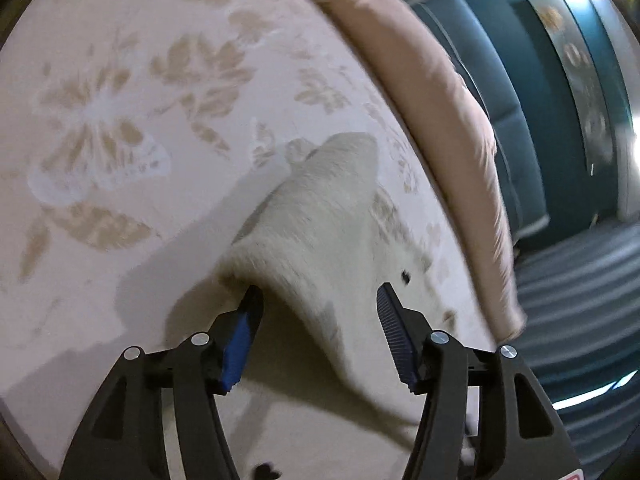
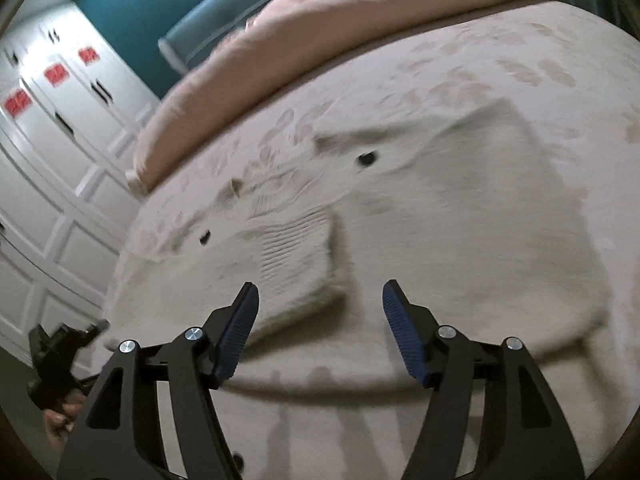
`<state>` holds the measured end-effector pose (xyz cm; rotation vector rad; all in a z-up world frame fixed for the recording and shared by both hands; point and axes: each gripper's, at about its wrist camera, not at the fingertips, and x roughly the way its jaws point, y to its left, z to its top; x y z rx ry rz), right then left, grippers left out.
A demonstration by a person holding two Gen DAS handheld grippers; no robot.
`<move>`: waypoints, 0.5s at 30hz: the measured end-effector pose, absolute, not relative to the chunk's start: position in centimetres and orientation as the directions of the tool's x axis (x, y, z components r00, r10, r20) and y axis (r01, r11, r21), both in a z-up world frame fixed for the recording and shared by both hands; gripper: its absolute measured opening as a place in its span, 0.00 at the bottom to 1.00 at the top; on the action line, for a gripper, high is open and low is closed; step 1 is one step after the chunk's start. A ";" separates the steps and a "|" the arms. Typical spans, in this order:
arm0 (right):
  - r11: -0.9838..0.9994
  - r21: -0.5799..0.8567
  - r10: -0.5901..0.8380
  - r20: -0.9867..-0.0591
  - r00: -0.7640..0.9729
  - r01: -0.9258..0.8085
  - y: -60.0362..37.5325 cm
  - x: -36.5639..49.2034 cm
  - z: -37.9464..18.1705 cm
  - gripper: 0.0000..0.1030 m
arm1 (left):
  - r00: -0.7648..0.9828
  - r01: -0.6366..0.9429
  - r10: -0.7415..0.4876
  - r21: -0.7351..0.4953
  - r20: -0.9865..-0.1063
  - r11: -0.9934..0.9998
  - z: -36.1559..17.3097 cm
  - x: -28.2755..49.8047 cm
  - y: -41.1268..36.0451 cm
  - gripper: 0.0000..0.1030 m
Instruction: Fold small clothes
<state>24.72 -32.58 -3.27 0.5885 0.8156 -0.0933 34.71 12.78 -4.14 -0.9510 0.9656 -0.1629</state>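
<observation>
A cream fuzzy garment [image 2: 460, 220] with small black marks lies spread on a floral bedspread [image 1: 120, 100]. In the right wrist view a ribbed sleeve [image 2: 296, 256] is folded over its left part. My right gripper [image 2: 320, 286] hovers open just above the garment, the sleeve end before its left finger. In the left wrist view a raised fold of the same garment [image 1: 320, 208] runs up between the fingers of my left gripper [image 1: 320, 290], which is open with its pads apart from the cloth. The left gripper [image 2: 60, 352] and a hand also show at the lower left of the right wrist view.
A rolled pink duvet [image 1: 432, 100] lies along the far side of the bed, also seen as the pink duvet [image 2: 320, 28]. Behind it is a teal padded headboard [image 1: 492, 92]. White wardrobe doors [image 2: 60, 140] stand beside the bed, and a striped rug [image 1: 580, 300] covers the floor.
</observation>
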 end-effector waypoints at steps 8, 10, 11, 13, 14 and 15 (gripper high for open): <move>0.859 0.489 0.141 -0.516 0.845 0.155 -31.2 25.5 5.2 0.06 | 0.691 -0.185 -0.506 -0.804 -0.515 0.565 -1.2 35.9 13.4 0.05; 0.864 0.481 0.093 -0.437 0.894 0.146 -32.7 23.7 7.3 0.06 | 0.691 -0.136 -0.496 -0.768 -0.526 0.626 -0.5 35.7 12.2 0.06; 0.868 0.461 0.056 -0.461 0.886 0.185 -34.0 23.3 6.6 0.06 | 0.666 -0.115 -0.497 -0.735 -0.556 0.668 -1.0 35.8 11.0 0.07; 0.870 0.391 -0.007 -0.597 0.802 0.299 -36.1 24.4 2.5 0.06 | 0.611 -0.113 -0.474 -0.662 -0.634 0.741 -2.9 36.2 8.7 0.07; 0.862 0.350 -0.010 -0.713 0.701 0.368 -37.3 25.6 -1.7 0.06 | 0.570 -0.125 -0.443 -0.606 -0.692 0.786 -4.7 36.3 7.2 0.06; 0.851 0.314 -0.010 -0.792 0.610 0.422 -38.0 26.2 -5.0 0.05 | 0.549 -0.136 -0.418 -0.571 -0.724 0.810 -5.8 36.4 6.4 0.06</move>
